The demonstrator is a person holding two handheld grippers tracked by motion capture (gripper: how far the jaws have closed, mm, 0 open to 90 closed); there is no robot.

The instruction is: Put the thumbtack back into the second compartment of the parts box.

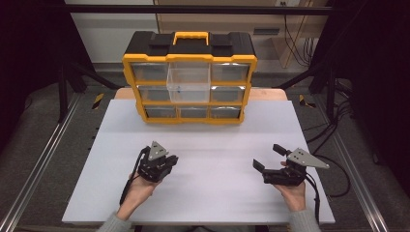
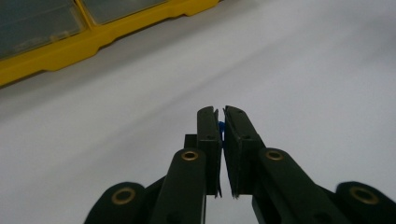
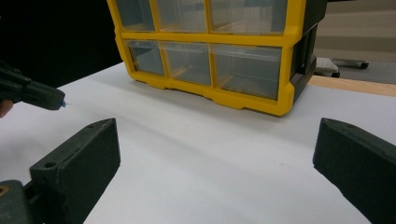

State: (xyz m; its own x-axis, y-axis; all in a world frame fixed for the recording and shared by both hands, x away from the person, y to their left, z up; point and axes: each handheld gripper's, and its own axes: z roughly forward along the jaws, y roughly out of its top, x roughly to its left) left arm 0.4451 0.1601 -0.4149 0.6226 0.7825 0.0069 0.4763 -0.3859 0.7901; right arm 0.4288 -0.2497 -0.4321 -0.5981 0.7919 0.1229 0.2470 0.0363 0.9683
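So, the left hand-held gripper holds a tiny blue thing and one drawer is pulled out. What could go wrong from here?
1. The small blue piece is pinched near the tips of the left hand-held gripper, with little of it showing; it might slip out on the way.
2. The pulled-out clear drawer sits high in the yellow organizer, so a drop from above its rim could miss or bounce.
3. The right hand-held gripper is open and apart from the organizer, so a bump could shift it.

Bright, even overhead light, dark surroundings, soft blur in close views
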